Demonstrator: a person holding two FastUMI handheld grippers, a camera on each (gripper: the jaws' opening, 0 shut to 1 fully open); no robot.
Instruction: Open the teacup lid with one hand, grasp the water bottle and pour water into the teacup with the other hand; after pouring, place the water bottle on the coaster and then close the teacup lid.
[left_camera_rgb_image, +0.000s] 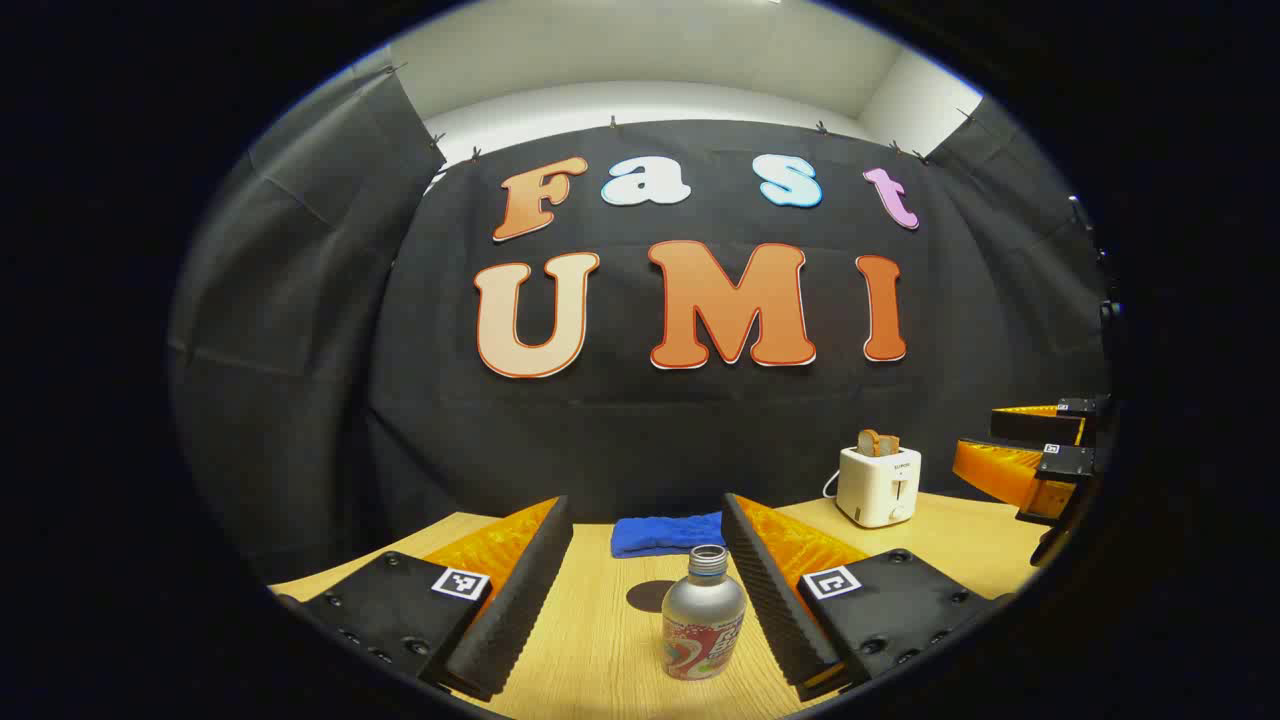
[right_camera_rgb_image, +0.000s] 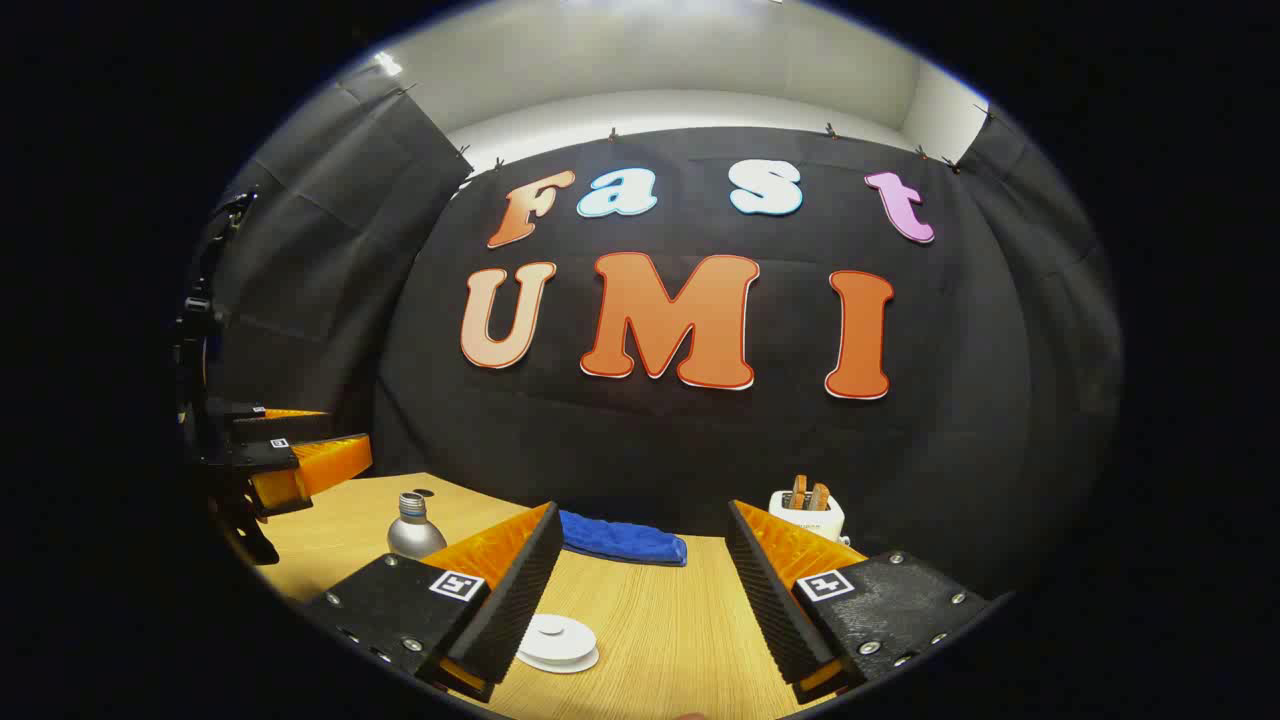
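Note:
A silver water bottle (left_camera_rgb_image: 703, 625) with an open neck and a coloured label stands upright on the wooden table (left_camera_rgb_image: 600, 650). It sits between the spread fingers of my left gripper (left_camera_rgb_image: 645, 512), nearer the right one, and neither finger touches it. A dark round coaster (left_camera_rgb_image: 650, 596) lies just behind it. In the right gripper view, the teacup's white round lid (right_camera_rgb_image: 557, 640) sits low by the left finger of my right gripper (right_camera_rgb_image: 643, 515), which is open and holds nothing. The bottle (right_camera_rgb_image: 413, 530) stands farther left there.
A folded blue cloth (left_camera_rgb_image: 665, 533) lies at the back of the table by the wall. A white toaster (left_camera_rgb_image: 878, 485) with bread in it stands at the back right. The other gripper (left_camera_rgb_image: 1030, 460) hovers at the far right, above the table edge.

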